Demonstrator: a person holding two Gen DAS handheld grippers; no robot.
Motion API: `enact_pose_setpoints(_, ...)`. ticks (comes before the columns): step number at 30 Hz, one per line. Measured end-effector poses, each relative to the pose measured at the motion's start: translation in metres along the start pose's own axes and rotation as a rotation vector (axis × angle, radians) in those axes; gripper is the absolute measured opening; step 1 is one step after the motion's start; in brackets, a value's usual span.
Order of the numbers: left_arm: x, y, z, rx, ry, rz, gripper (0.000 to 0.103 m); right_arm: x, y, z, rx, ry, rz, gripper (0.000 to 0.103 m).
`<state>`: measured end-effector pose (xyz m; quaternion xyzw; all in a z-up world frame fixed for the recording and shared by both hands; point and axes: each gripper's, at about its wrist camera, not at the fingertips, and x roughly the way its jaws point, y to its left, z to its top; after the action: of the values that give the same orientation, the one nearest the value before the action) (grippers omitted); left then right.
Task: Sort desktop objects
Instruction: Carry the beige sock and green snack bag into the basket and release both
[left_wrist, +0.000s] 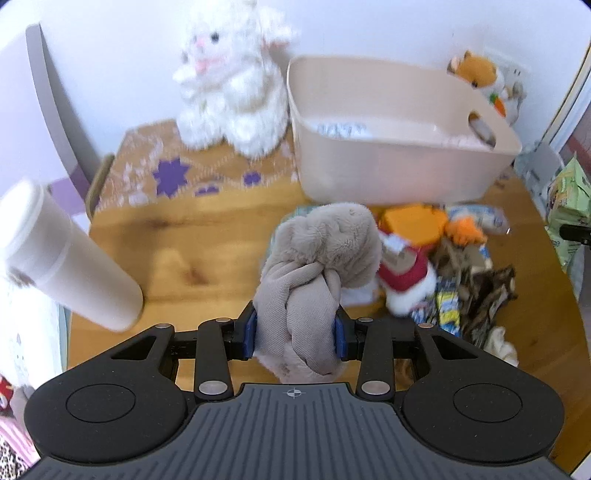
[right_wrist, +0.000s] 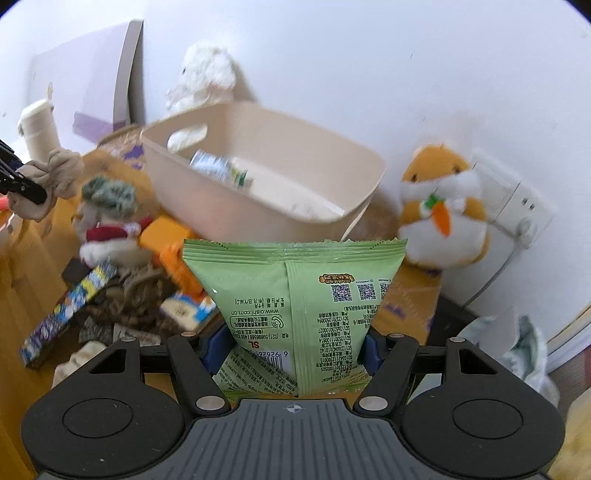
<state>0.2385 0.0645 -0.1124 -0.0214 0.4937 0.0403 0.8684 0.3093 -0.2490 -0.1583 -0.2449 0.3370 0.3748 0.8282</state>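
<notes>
I hold two items. The left gripper (left_wrist: 295, 334) is clamped on a beige plush toy (left_wrist: 321, 273), low centre of the left wrist view; its blue pads (left_wrist: 250, 332) press into a knotted fabric part. I judge it light, soft and compressible: it will sag and swing, so a grip on the dense knot is sounder than one on loose fur. The right gripper (right_wrist: 291, 350) is clamped on a green snack bag (right_wrist: 295, 291), low centre of the right wrist view, taken at its bottom seam. I judge it light, slick and crushable; hold the seam, not the puffed body.

The beige storage bin (left_wrist: 388, 173) sits upper right in the left view, with a white plush cat (left_wrist: 229, 88) to its left and a tall cream tumbler (left_wrist: 70, 258) at the left edge.

Only the right view shows the bin's contents, a small can (right_wrist: 218, 168), the full orange hamster plush (right_wrist: 443, 206) with its carrot, and the left gripper's toy from the side, at the frame's left edge. Only the left view shows the patterned mat (left_wrist: 166, 166).
</notes>
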Motion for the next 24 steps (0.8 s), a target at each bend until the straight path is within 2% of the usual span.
enact_pose_setpoints(14,-0.044,-0.020,0.085,0.130,-0.247,0.027,0.040,-0.012,-0.028,0.063,0.041,-0.142,-0.056,0.066)
enact_pose_setpoints(19,-0.041,-0.028,0.113,0.175,-0.289,0.035,0.040,-0.011,-0.035,0.081,0.030,-0.184,-0.068,0.066)
enact_pose_setpoints(24,-0.025,-0.043,0.139,0.189,-0.295,0.006,0.040,-0.003,-0.044,0.104,0.020,-0.200,-0.080,0.066)
